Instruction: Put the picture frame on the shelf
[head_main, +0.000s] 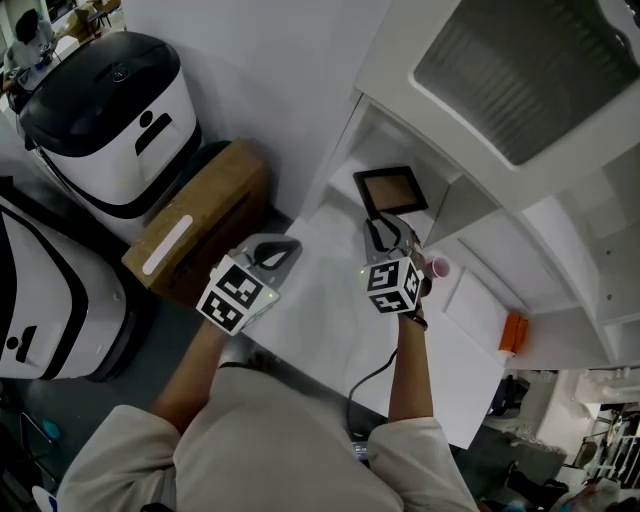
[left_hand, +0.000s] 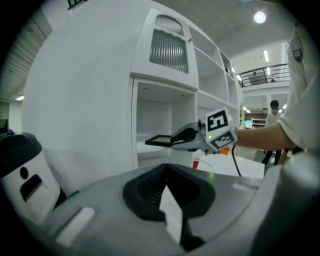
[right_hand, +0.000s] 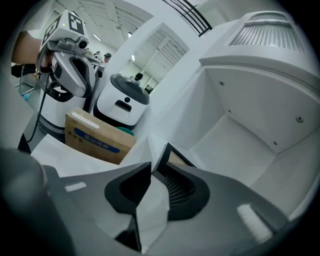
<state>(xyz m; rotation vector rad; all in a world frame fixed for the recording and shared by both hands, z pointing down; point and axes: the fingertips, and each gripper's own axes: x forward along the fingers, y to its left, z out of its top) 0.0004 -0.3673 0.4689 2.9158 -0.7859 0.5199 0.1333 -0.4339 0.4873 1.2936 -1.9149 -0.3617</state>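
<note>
The picture frame (head_main: 390, 189), black-rimmed with a brown middle, lies nearly flat at the mouth of the lower compartment of the white shelf unit (head_main: 400, 75). My right gripper (head_main: 385, 222) is shut on the frame's near edge. In the right gripper view the frame's corner (right_hand: 172, 156) sits between the tips of my right gripper (right_hand: 157, 165). The left gripper view shows the frame (left_hand: 159, 141) sticking out level from the right gripper (left_hand: 174, 142). My left gripper (head_main: 290, 245) hovers over the white table to the left, tips together, holding nothing.
A cardboard box (head_main: 195, 225) and a white-and-black machine (head_main: 110, 120) stand on the floor left of the table (head_main: 330, 310). A small pink cup (head_main: 438, 267) stands just right of my right hand. An orange object (head_main: 513, 333) sits at the table's right edge.
</note>
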